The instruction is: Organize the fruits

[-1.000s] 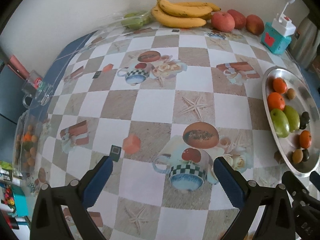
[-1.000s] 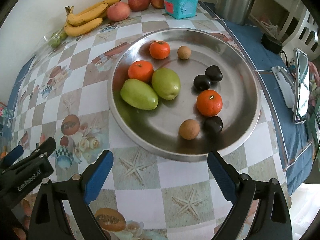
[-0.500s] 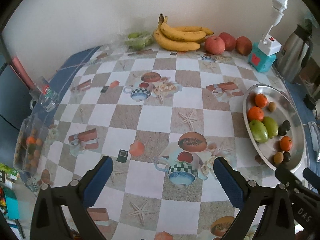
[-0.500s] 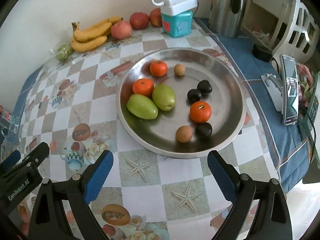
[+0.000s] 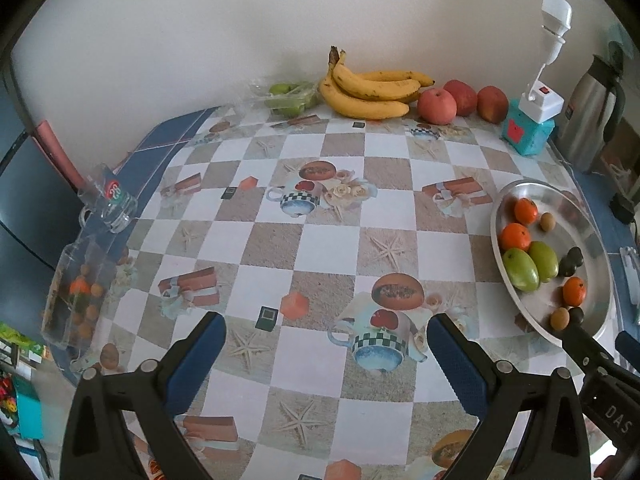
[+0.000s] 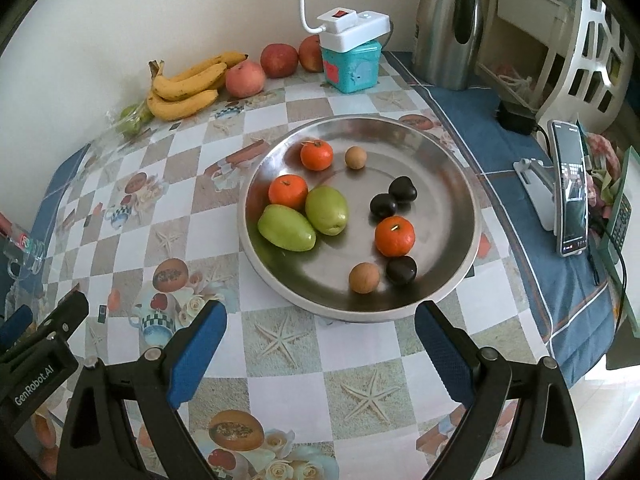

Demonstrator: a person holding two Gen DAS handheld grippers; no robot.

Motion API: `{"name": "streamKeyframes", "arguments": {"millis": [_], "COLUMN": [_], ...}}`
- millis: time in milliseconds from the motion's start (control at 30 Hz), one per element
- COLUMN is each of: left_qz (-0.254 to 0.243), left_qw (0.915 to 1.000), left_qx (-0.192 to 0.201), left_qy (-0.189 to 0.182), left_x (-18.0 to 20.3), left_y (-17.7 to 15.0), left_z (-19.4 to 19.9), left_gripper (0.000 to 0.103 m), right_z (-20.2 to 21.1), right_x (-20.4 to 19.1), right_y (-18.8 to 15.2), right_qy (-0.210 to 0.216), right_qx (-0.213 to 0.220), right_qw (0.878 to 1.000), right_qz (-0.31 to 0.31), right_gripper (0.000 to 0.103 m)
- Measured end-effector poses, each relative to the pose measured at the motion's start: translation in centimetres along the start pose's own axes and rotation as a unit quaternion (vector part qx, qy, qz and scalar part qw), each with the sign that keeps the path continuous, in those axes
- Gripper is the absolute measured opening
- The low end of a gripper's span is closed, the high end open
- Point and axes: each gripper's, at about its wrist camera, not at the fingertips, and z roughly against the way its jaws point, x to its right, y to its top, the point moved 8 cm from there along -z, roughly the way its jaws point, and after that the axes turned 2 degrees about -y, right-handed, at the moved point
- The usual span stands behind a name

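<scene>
Checkered tablecloth (image 5: pixel 328 248) covers the whole work surface ahead of both sets of fingers. Since a second ago both cameras have risen and pulled back, so more wall and table show; judge this as a withdrawal or a survey, with no fruit in hand. Your left gripper (image 5: pixel 326 354) and right gripper (image 6: pixel 320 344) both stand wide apart and hold nothing.

Directly ahead of the right fingers lies the steel tray (image 6: pixel 460 184); it carries two green mangoes (image 6: pixel 286 227), three tangerines (image 6: pixel 394 236), three dark fruits (image 6: pixel 401 270) and two brown round fruits (image 6: pixel 363 277), loosely mixed. Far beyond the left fingers, against the wall, lie the bananas (image 5: pixel 368 92), apples (image 5: pixel 437 106) and a bag of green fruit (image 5: pixel 290 96). No obstacle stands between fingers and tray; a kettle (image 6: pixel 448 28) and teal box (image 6: pixel 352 66) stand beyond it
</scene>
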Motion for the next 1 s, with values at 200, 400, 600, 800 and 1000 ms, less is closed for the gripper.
{"name": "streamKeyframes", "arguments": {"millis": [200,400,600,800,1000], "left_qz": [0.002,0.004,0.007,0.006,0.006], "left_qw": [0.9999,0.9998,0.9997,0.9997,0.9997], "left_qx": [-0.011,-0.018,-0.022,-0.022,-0.022], "left_qy": [0.003,0.005,0.006,0.006,0.005], "left_x": [-0.15,-0.33,-0.45,-0.47,-0.48], "left_y": [-0.24,-0.4,-0.49,-0.5,-0.49], "left_z": [-0.35,-0.6,-0.8,-0.81,-0.81], "left_gripper": [0.102,0.102,0.102,0.102,0.102], "right_z": [-0.07,-0.16,-0.3,-0.38,-0.49], "right_x": [-0.01,0.1,0.0,-0.12,-0.11], "right_y": [-0.03,-0.05,-0.16,-0.21,-0.21], "right_qy": [-0.003,-0.004,-0.005,-0.005,-0.004], "right_qx": [-0.002,-0.005,-0.009,-0.01,-0.012], "right_qw": [1.0,1.0,1.0,1.0,1.0], "right_qz": [0.0,-0.001,0.0,0.004,0.005], "right_gripper": [0.095,0.095,0.095,0.095,0.095]}}
